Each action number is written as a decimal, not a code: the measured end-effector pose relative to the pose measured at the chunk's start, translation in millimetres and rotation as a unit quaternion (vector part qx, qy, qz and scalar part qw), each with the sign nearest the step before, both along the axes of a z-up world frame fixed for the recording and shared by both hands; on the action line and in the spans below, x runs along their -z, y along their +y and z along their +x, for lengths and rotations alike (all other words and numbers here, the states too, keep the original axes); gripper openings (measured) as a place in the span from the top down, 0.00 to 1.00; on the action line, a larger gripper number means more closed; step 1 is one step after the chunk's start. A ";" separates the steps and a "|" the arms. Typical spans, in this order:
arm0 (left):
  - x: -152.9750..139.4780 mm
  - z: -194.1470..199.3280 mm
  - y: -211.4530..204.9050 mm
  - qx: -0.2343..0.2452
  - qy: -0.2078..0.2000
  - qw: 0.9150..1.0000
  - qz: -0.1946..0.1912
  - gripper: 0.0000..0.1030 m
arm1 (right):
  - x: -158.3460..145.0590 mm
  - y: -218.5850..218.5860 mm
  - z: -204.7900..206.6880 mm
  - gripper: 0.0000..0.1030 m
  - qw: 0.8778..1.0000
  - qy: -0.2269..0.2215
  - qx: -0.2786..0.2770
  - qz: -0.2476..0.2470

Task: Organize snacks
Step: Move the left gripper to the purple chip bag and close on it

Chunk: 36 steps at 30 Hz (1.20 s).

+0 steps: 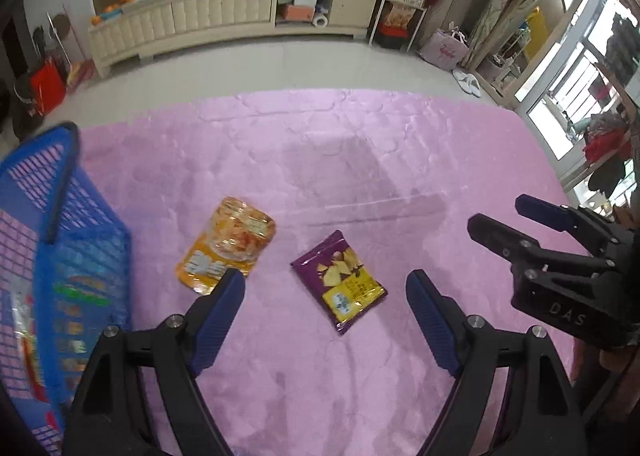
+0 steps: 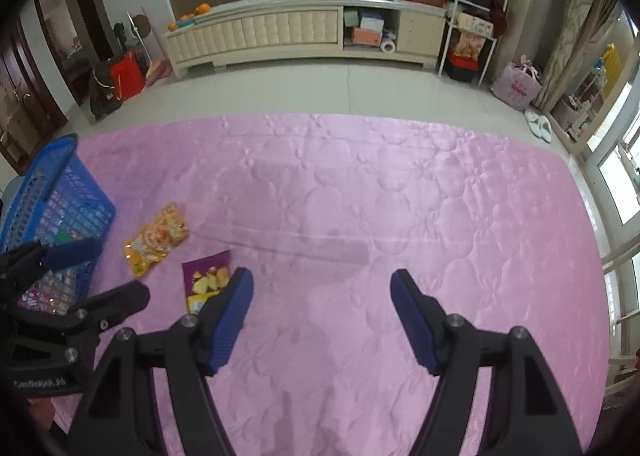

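A purple snack bag (image 1: 339, 281) lies flat on the pink quilt (image 1: 320, 160), framed between the fingers of my open left gripper (image 1: 325, 282), which hovers above it with nothing held. An orange snack bag (image 1: 226, 242) lies just left of it, near the left fingertip (image 1: 232, 288). A blue mesh basket (image 1: 60, 240) with several packets inside stands at the left edge. My right gripper (image 2: 322, 282) is open and empty over bare quilt; the purple bag (image 2: 206, 280) sits partly behind its left finger (image 2: 236, 296), and the orange bag (image 2: 158, 238) and the basket (image 2: 56, 196) are further left.
The quilt (image 2: 400, 196) spreads wide to the right and far side. Beyond its far edge are grey floor, a long cream cabinet (image 2: 296, 32), a white rack (image 2: 472, 16), a pink bag (image 2: 516, 86) and slippers (image 2: 538, 124). Windows line the right side.
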<state>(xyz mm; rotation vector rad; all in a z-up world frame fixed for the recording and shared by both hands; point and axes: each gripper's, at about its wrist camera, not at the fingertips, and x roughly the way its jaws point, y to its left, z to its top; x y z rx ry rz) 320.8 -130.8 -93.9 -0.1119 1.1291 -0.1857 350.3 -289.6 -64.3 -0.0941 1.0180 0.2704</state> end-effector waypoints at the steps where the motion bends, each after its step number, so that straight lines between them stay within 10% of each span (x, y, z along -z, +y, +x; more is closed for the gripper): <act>1: 4.0 3.4 -0.1 -0.004 0.005 1.000 -0.003 0.21 | 3.4 0.4 3.0 0.27 1.000 0.004 0.003 0.000; 36: 81.2 44.7 -57.2 -0.052 0.095 0.993 0.052 0.21 | 47.4 -26.6 29.0 0.27 0.997 0.078 0.021 0.000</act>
